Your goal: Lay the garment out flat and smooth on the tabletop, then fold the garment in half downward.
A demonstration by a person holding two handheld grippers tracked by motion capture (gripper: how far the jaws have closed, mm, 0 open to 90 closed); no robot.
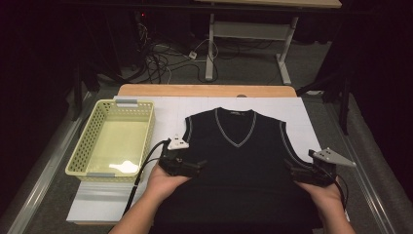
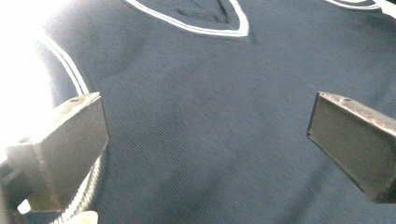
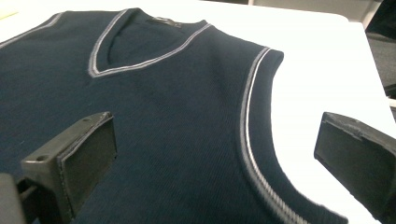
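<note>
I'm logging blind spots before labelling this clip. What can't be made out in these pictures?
- Vest hem: high view, cut off by the bottom edge and covered by the forearms.
- Collar label: right gripper view, too small to read.
- Table beside the vest: left gripper view, washed out by glare.
- Basket floor: high view, partly lost to a bright reflection.

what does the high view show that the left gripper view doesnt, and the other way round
High view alone: the yellow perforated basket left of the vest, the white table cover, both hands with both grippers, and cables on the floor beyond. Left gripper view alone: the left gripper from close up, its jaws spread wide over the knit, and the ribbed weave itself. Both share the dark vest with its pale-striped V-neck and armhole trim.
</note>
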